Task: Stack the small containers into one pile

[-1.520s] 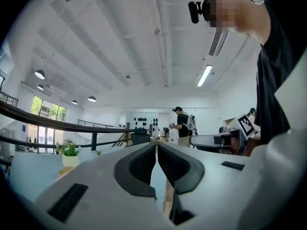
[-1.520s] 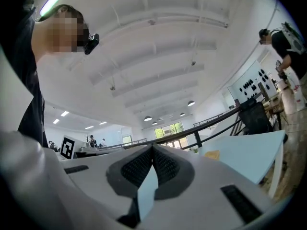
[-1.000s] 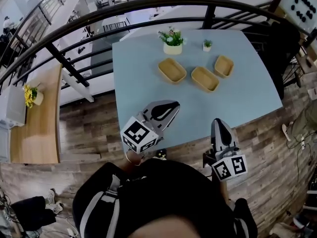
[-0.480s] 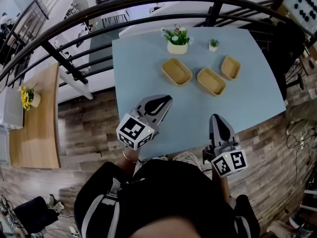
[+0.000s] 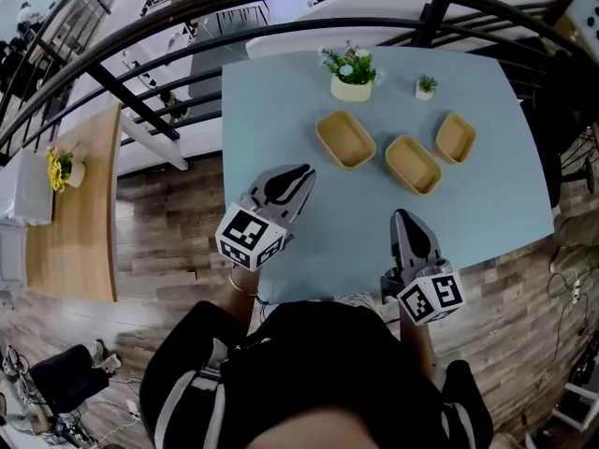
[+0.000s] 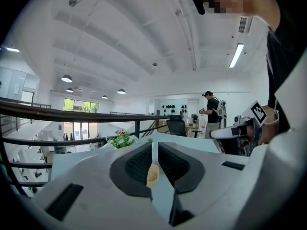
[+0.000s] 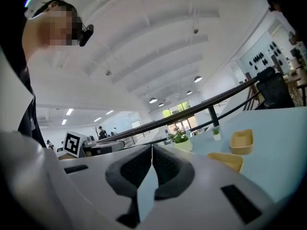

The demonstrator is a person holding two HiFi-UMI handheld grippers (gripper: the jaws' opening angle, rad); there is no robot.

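Three shallow tan containers lie apart in a row on the light blue table [image 5: 281, 110]: a left one [image 5: 345, 139], a middle one [image 5: 413, 164] and a right one [image 5: 455, 137]. My left gripper [image 5: 294, 176] hovers over the table's near left part, shut and holding nothing, well short of the left container. My right gripper [image 5: 403, 219] is shut and empty above the near edge, below the middle container. In the left gripper view a container [image 6: 152, 174] shows through the slit behind the shut gripper [image 6: 153, 143]. The right gripper view shows the shut gripper [image 7: 152, 146] with two containers [image 7: 242, 142] [image 7: 225, 160] off to its right.
A flowering plant in a cream pot [image 5: 351, 73] and a tiny potted plant [image 5: 426, 86] stand at the table's far side. A dark metal railing [image 5: 140, 45] curves behind the table, with a drop beyond it. Wooden floor [image 5: 178, 223] borders the table's left and near edges.
The head view has shifted, so the table and containers now sit lower and further right. Both grippers stay shut near the front edge. The containers have not moved on the table.
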